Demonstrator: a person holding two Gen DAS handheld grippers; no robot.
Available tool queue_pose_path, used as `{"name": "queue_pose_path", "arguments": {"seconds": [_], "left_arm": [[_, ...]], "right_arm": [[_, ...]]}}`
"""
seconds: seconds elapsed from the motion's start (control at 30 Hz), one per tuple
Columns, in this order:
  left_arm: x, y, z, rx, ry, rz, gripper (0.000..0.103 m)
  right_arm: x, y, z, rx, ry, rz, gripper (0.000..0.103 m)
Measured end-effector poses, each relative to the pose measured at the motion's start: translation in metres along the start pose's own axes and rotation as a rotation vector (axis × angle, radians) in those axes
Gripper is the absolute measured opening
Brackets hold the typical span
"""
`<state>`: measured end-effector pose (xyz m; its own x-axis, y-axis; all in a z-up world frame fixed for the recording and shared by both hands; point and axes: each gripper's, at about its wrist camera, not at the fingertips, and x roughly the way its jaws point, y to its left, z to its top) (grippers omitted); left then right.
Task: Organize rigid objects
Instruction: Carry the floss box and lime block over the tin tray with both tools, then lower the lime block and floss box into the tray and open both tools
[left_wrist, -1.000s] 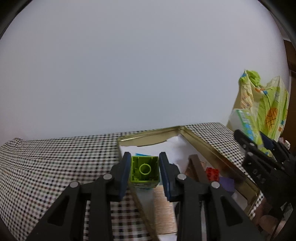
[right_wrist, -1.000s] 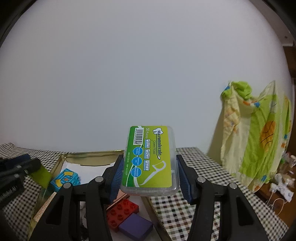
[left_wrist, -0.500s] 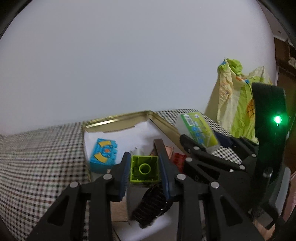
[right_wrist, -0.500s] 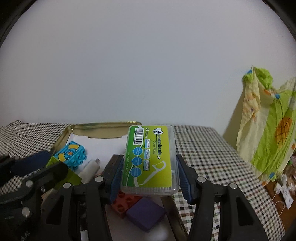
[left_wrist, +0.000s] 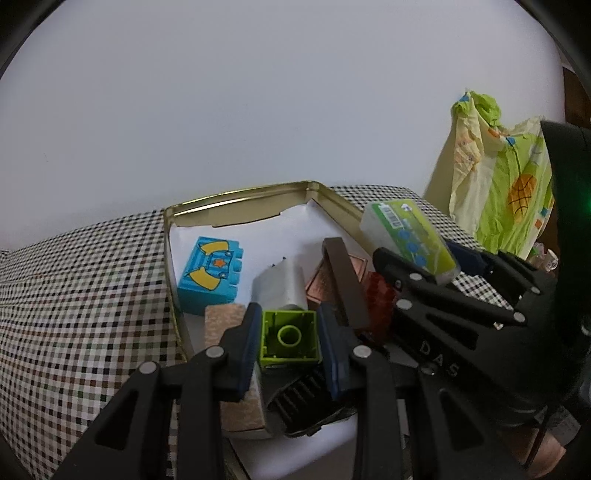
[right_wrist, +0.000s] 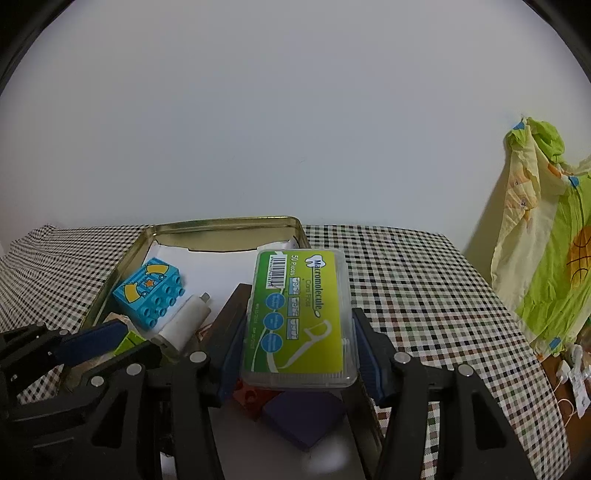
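Observation:
My left gripper (left_wrist: 290, 341) is shut on a lime green toy brick (left_wrist: 289, 338), hollow side toward the camera, held over the near part of a gold tin box (left_wrist: 243, 194). My right gripper (right_wrist: 300, 347) is shut on a clear dental floss pick box (right_wrist: 300, 319) with a green label, held over the tin's right side; the box also shows in the left wrist view (left_wrist: 408, 236). The tin (right_wrist: 221, 223) holds a blue toy brick (left_wrist: 210, 269), a white cylinder (left_wrist: 282, 284), a red brick (right_wrist: 255, 398) and a purple block (right_wrist: 304, 417).
The tin stands on a black-and-white checkered tablecloth (right_wrist: 413, 288). A brown bar (left_wrist: 343, 284), a copper-coloured plate (left_wrist: 340, 275), a tan block (left_wrist: 229, 325) and a black ribbed item (left_wrist: 306, 402) also lie in the tin. A yellow-green printed cloth (right_wrist: 546, 240) hangs at the right.
Both grippers have come down and forward over the tin, still holding their objects. The tin's contents now show larger and closer in both views.

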<state>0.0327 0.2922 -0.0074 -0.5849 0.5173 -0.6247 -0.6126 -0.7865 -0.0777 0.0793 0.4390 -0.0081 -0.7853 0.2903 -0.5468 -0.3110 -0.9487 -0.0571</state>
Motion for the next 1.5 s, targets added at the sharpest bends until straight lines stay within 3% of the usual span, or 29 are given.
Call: {"name": "queue_pose_path", "arguments": {"seconds": [0.67,1.03,1.07,1.13,1.2,1.4,1.5], "left_arm": [[0.002,0.005,0.0,0.02,0.006,0.079,0.03],[-0.003,0.007,-0.002,-0.017,-0.025,0.063,0.039],[-0.003,0.006,-0.002,-0.016,-0.03,0.07,0.04],[-0.004,0.008,-0.002,-0.043,-0.045,0.14,0.059],[-0.006,0.01,-0.002,-0.052,-0.062,0.123,0.063],[-0.009,0.025,-0.001,-0.15,-0.097,0.208,0.101],[-0.01,0.027,-0.001,-0.155,-0.105,0.21,0.102]], "right_arm": [[0.003,0.005,-0.004,-0.021,0.025,0.007,0.058],[0.001,-0.003,-0.006,0.038,0.026,0.058,0.06],[0.0,-0.004,-0.007,0.041,0.025,0.059,0.06],[0.0,-0.004,-0.007,0.046,0.023,0.046,0.06],[-0.001,-0.006,-0.008,0.062,0.018,0.058,0.061],[-0.005,-0.01,-0.008,0.089,0.007,0.068,0.061],[-0.006,-0.008,-0.009,0.087,0.007,0.063,0.061]]}}
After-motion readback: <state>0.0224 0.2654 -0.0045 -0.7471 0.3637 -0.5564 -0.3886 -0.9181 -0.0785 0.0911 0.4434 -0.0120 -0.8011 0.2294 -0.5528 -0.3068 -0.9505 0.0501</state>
